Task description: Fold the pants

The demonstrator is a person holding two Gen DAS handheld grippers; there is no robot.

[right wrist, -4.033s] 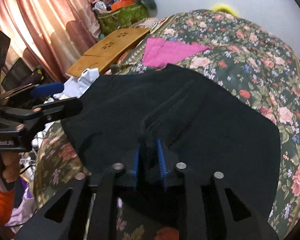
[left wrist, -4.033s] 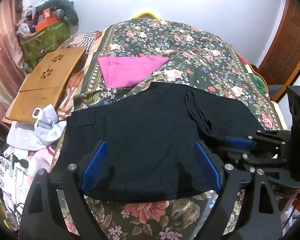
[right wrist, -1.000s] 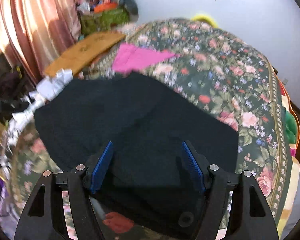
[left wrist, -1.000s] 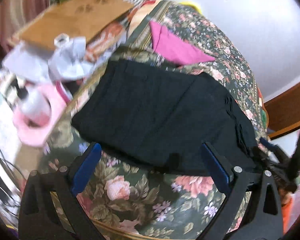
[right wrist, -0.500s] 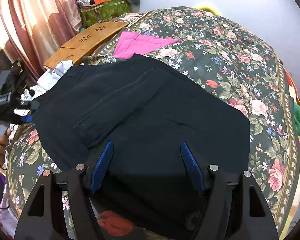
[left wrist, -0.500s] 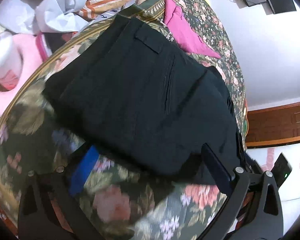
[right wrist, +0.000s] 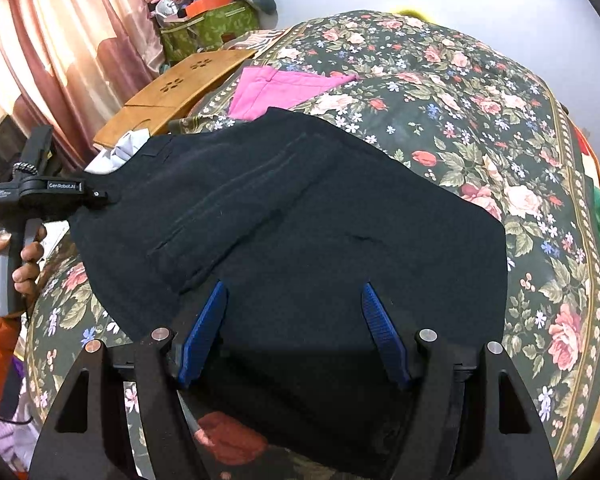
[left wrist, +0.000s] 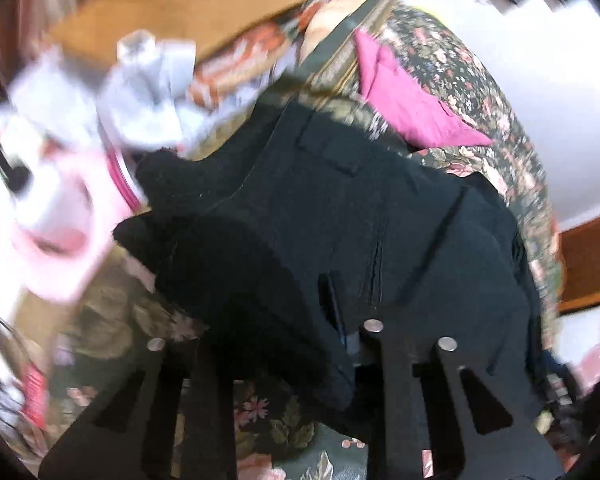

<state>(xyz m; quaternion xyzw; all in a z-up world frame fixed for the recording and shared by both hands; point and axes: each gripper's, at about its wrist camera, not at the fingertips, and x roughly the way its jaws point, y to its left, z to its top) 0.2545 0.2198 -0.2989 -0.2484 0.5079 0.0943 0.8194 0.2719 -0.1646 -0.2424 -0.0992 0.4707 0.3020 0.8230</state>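
Observation:
The black pants (right wrist: 300, 220) lie folded on the floral bedspread (right wrist: 480, 92). My right gripper (right wrist: 294, 332) is open, its blue pads over the near edge of the pants, holding nothing. My left gripper (right wrist: 100, 196) is at the left end of the pants. In the left wrist view, the left gripper (left wrist: 296, 320) is shut on a bunched edge of the pants (left wrist: 380, 208), which drapes over and hides its fingers.
A pink folded garment (right wrist: 280, 88) lies beyond the pants. A wooden lap desk (right wrist: 180, 88) and white clothes (left wrist: 148, 88) sit off the bed's left side. Curtains (right wrist: 40, 60) hang at left, a green bag (right wrist: 208, 28) at the back.
My left gripper went from open near the pants' left end to shut on its edge, and the cloth there is now lifted and bunched. My right gripper stayed open.

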